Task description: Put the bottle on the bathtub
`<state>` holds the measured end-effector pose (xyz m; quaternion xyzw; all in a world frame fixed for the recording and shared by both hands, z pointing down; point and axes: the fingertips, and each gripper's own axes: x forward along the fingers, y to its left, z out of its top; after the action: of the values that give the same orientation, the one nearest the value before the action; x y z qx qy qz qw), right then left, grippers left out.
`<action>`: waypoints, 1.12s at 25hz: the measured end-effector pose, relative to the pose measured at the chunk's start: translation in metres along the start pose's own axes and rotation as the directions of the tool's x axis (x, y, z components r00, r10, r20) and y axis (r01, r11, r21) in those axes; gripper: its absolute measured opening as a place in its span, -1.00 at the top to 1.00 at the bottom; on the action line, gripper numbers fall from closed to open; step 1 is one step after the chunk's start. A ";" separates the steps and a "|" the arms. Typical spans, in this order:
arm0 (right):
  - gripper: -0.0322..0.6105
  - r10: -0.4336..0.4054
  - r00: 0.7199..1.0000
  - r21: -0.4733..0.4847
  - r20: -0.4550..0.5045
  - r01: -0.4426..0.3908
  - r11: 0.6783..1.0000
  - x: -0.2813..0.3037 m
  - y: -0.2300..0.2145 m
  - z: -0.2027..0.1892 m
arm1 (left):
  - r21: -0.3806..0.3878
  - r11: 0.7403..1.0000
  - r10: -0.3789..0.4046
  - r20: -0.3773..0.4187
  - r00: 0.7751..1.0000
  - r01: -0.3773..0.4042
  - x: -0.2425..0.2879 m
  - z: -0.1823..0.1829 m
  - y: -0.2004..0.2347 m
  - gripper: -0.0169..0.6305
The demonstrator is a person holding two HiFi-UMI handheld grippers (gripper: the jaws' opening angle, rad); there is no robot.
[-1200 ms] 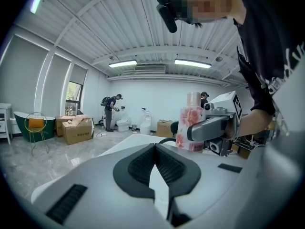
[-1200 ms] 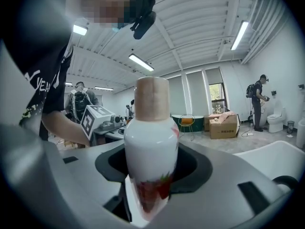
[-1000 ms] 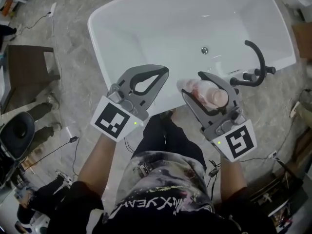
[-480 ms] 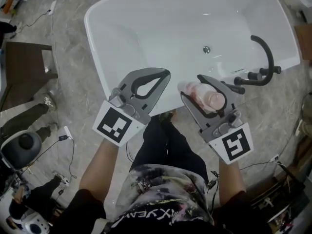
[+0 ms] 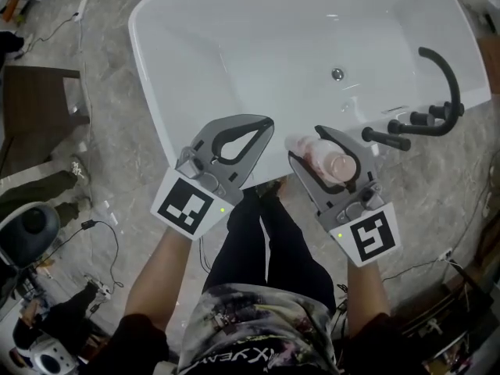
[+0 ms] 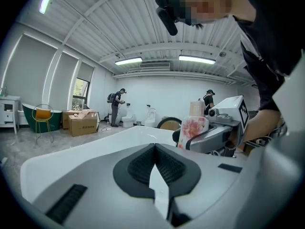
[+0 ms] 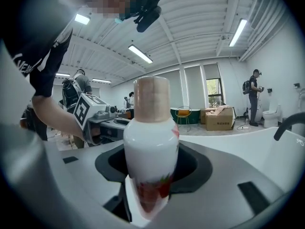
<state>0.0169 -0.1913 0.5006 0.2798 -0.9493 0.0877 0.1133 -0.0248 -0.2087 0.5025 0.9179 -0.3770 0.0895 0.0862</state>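
A white bottle with a red flower print and a tan cap stands upright between the jaws of my right gripper, which is shut on its body. The bottle fills the middle of the right gripper view. It hangs over the near rim of the white bathtub. My left gripper is beside it on the left, also over the near rim, its pads pressed together with nothing between them. From the left gripper view I see the bottle held in the right gripper.
A black faucet and its handles sit on the tub's right rim, close to the right gripper; it shows as the faucet at the right. A drain is in the tub floor. A dark wooden stool and cables lie on the floor at left.
Both grippers have sunk toward the tub's near rim, side by side. The bottle stays clamped in the right gripper and the left jaws stay together.
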 end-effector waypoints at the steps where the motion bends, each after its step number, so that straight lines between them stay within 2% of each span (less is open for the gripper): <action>1: 0.23 -0.005 1.000 0.003 -0.002 0.005 1.000 0.001 0.000 -0.006 | -0.004 1.000 -0.002 0.000 1.000 0.002 0.000 -0.005 -0.001 0.91; 8: 0.23 -0.047 0.999 0.023 -0.024 0.048 0.999 0.005 -0.005 -0.047 | -0.004 1.000 -0.024 -0.032 0.999 0.024 0.005 -0.040 -0.004 0.91; 15: 0.23 -0.081 0.995 0.020 -0.053 0.082 0.996 -0.003 -0.003 -0.076 | -0.054 0.998 -0.030 -0.051 0.998 0.027 0.007 -0.069 -0.012 0.91; 23: 0.23 -0.103 0.992 0.012 -0.073 0.105 0.994 -0.016 -0.002 -0.105 | -0.059 0.996 -0.071 -0.065 0.995 0.067 0.020 -0.089 -0.036 0.91; 28: 0.23 -0.114 0.993 -0.003 -0.043 0.114 0.994 -0.020 -0.002 -0.117 | -0.081 0.993 -0.090 -0.060 0.994 0.085 0.028 -0.094 -0.050 0.91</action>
<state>0.0535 -0.1556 0.6074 0.3314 -0.9292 0.0868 0.1388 0.0210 -0.1714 0.5957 0.9260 -0.3368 0.1001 0.1380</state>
